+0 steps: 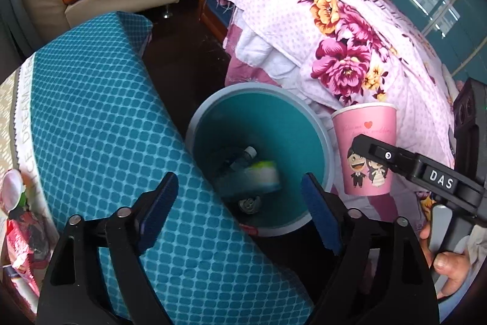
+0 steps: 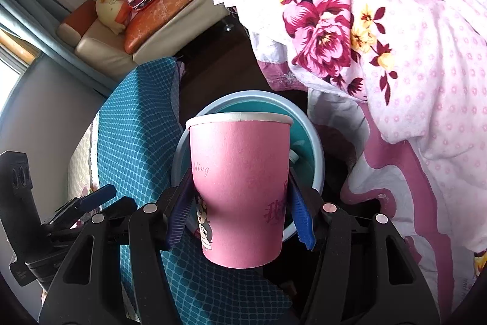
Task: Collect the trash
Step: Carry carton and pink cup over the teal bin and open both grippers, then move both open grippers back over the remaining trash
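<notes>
The right gripper point(image 2: 240, 218) is clamping its jaws on an upright pink cup point(image 2: 240, 188) with a white rim and cartoon couple, above the teal bin point(image 1: 316, 124). The left gripper point(image 1: 240, 203) is hovering, jaws apart and empty, over the bin.

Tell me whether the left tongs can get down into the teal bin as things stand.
Probably yes: the left tongs are open and empty above the teal bin, whose mouth is uncovered.

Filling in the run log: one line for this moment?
right gripper: holds cup upright | left gripper: open, empty | bin: below, holds trash
</notes>
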`<state>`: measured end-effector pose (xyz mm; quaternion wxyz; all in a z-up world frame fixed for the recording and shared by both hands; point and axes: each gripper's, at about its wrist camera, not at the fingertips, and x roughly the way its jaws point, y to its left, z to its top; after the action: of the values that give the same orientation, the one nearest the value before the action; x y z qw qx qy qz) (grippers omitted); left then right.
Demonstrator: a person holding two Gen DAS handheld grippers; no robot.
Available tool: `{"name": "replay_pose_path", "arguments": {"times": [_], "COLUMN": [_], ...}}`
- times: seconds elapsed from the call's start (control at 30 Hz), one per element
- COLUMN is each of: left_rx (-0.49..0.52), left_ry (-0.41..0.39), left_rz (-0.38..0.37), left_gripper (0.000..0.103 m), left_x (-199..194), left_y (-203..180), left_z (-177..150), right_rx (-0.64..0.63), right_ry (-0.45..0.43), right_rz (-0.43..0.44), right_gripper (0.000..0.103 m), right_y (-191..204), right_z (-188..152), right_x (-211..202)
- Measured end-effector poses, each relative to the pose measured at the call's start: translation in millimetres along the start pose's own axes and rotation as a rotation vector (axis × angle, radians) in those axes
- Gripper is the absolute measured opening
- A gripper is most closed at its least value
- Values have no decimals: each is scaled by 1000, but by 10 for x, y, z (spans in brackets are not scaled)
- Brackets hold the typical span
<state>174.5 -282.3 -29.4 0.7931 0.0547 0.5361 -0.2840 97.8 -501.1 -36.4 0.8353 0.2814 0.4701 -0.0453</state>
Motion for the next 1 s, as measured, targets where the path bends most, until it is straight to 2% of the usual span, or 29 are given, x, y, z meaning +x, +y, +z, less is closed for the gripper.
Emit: {"name": "replay_pose_path", "arguments": {"times": [0.17,0.37,0.47,0.63,0.83,1.0], "left_rx": [-10,-84,-117,-164,-201,-239], "left_ry": [-20,-64,-66,-55,-76,-97], "left_rz": [28,13,5,-7,15,37], "left_gripper": [91,93,94,94,94,94], "left_x": [-208,-489,-558,-663,-890,-1113], "left_y": [175,487,609,780,986,1204], "left_z": [-106,-217,-280,-454,-675,-920], "right_rx": [-18,-37,-37,-53,-85,-128], "right_ry": [14,58,87,97,105,159], "right_rz": [-15,-31,-33,-35,-22,6], "right_gripper": [56,60,74,74,77,78], "right_y": [86,241,320,474,732,1015], "right_z": [3,-21,-49,-123,-240,-404], "right_x": [59,197,246,202,113,120]}}
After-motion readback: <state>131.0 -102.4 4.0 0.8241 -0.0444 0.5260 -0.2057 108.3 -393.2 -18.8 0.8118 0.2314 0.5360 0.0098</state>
